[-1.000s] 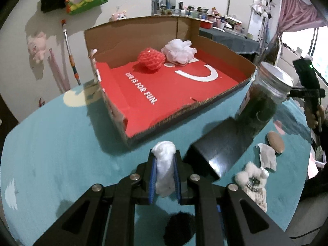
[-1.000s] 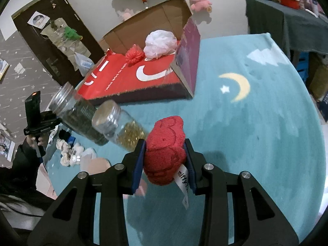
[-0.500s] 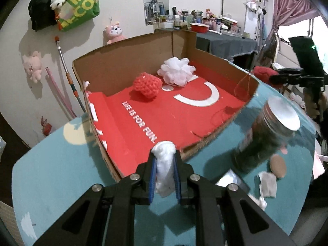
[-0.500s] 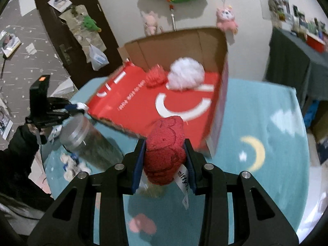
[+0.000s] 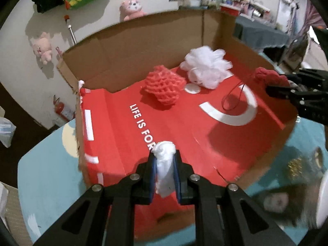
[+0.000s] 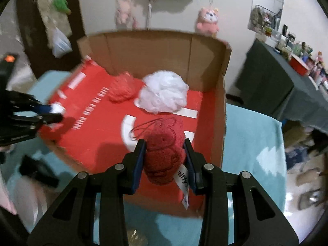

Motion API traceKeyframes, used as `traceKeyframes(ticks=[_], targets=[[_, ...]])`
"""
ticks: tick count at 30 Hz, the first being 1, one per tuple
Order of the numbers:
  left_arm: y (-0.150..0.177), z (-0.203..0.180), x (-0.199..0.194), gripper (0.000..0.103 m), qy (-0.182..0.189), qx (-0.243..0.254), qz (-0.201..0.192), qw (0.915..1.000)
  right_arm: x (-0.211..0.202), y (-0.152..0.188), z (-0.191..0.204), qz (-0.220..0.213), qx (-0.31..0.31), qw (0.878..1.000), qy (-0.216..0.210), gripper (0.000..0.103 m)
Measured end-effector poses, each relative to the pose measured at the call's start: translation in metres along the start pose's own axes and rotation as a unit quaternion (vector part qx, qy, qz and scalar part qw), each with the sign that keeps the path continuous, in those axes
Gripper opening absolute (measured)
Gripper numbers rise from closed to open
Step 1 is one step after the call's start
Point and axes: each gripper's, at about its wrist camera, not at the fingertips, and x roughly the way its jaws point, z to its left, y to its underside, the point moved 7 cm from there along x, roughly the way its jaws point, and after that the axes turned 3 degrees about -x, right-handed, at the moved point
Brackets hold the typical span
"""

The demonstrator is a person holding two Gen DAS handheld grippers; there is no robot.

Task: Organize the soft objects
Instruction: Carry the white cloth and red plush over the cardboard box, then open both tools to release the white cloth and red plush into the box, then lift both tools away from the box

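**Operator:** My left gripper is clamped nearly shut on a small white soft wad, squeezed flat between the blue pads. My right gripper is closed only partway, its pads pressing into a dark red plush toy with a white label hanging below it. Both loads hang over the open cardboard box, just inside its near edge.

**Assistant:** What does the release call for?

**Operator:** I judge each load should clear the rim and sit over bare red floor before the jaws part. The right one also trails a thin red loop, so I would lower it until the loop lies inside the wall.

**Assistant:** And what is in there already?

**Operator:** A coral-red foam net, open-meshed and lumpy, and a frilly white mesh puff, side by side at the back wall. All four are light and compressible; I expect them to spring back and possibly roll.
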Motion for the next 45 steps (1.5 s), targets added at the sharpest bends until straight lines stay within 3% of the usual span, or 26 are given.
traceKeyframes(ticks=[5, 12, 25, 28, 36, 41, 43, 45], targets=[[-0.015, 0.005, 0.029, 0.016, -0.031, 0.005, 0.026, 0.9992, 0.043, -0.012, -0.002, 0.055, -0.011, 0.998, 0.033, 0.034], [-0.025, 0.018, 0.059, 0.016, -0.050, 0.001, 0.055, 0.9973, 0.086, -0.021, -0.012, 0.113, -0.005, 0.993, 0.042, 0.034], [-0.033, 0.028, 0.072, 0.022, -0.056, -0.003, 0.046, 0.9973, 0.108, -0.022, -0.023, 0.125, -0.028, 0.990, 0.065, 0.037], [-0.027, 0.015, 0.065, 0.023, -0.058, -0.001, 0.042, 0.9974, 0.110, -0.021, -0.024, 0.126, -0.040, 0.989, 0.071, 0.038], [-0.027, 0.010, 0.050, 0.038, -0.048, 0.005, 0.020, 0.9986, 0.113, -0.016, -0.011, 0.123, -0.064, 0.987, 0.082, 0.046], [-0.031, -0.004, 0.015, 0.060, -0.035, 0.002, -0.016, 0.9993, 0.100, -0.017, 0.001, 0.115, -0.060, 0.989, 0.076, 0.054], [-0.032, -0.010, -0.003, 0.064, -0.026, -0.002, -0.035, 0.9990, 0.090, -0.018, 0.004, 0.106, -0.061, 0.990, 0.077, 0.063], [-0.029, -0.015, -0.024, 0.066, -0.015, -0.010, -0.055, 0.9983, 0.077, -0.020, 0.006, 0.093, -0.058, 0.991, 0.077, 0.067]])
